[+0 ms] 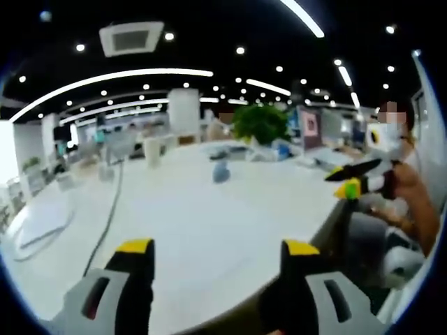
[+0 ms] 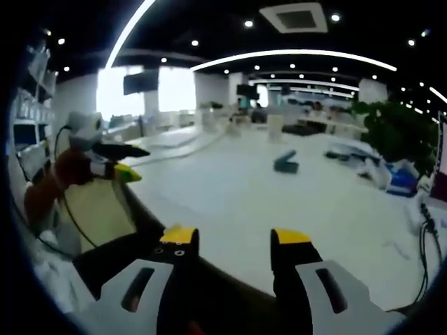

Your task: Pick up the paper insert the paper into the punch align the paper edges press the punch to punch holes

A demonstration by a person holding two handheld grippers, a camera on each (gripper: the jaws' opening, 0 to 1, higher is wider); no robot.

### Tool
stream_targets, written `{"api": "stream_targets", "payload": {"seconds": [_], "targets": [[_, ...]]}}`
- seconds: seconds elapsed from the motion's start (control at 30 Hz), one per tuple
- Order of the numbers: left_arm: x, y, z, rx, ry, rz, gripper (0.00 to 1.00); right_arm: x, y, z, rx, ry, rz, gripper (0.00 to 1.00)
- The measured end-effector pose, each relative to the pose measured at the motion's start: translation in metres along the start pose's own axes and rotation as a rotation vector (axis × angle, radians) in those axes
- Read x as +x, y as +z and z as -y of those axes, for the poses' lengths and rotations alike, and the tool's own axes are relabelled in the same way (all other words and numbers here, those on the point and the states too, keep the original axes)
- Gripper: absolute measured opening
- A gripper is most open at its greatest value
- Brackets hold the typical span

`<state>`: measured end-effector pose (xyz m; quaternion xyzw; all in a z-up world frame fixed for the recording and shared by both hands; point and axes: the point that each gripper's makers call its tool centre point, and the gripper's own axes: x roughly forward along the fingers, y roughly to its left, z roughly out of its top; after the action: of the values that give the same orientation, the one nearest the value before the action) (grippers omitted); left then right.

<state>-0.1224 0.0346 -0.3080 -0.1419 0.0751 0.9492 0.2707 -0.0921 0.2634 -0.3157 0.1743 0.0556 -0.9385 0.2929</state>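
Note:
A small blue-grey hole punch (image 1: 221, 171) stands alone on the wide white table (image 1: 209, 223), well beyond my left gripper (image 1: 218, 248). That gripper is open, its yellow-tipped jaws wide apart with only tabletop between them. In the right gripper view the punch (image 2: 286, 162) looks dark teal and sits far ahead of my right gripper (image 2: 235, 236), which is also open and holds nothing. Each gripper shows in the other's view, held in a hand at the table's edge: the right gripper (image 1: 351, 180) and the left gripper (image 2: 117, 166). I cannot make out a sheet of paper for certain.
A dark cable (image 1: 105, 223) runs across the table's left part beside a pale flat shape (image 1: 42, 230). A green plant (image 1: 260, 122) and clutter stand at the far side. More cables (image 2: 426, 223) lie at the right. The person (image 1: 408, 188) is by the table's rim.

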Motion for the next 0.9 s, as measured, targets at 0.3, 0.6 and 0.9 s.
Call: {"api": "stream_targets", "payload": {"seconds": [0.3,0.6,0.9], "targets": [[-0.001,-0.008,-0.008,-0.006,0.021,-0.006,0.72,0.009,0.01,-0.012,0.017,0.05,0.052,0.39],[-0.001,-0.015,-0.023,-0.007,0.044,-0.006,0.72,0.04,0.007,-0.026,-0.015,0.076,-0.007,0.38],[0.002,-0.016,-0.039,-0.011,0.047,0.007,0.71,0.058,0.01,-0.034,-0.027,0.069,-0.04,0.38]]}}
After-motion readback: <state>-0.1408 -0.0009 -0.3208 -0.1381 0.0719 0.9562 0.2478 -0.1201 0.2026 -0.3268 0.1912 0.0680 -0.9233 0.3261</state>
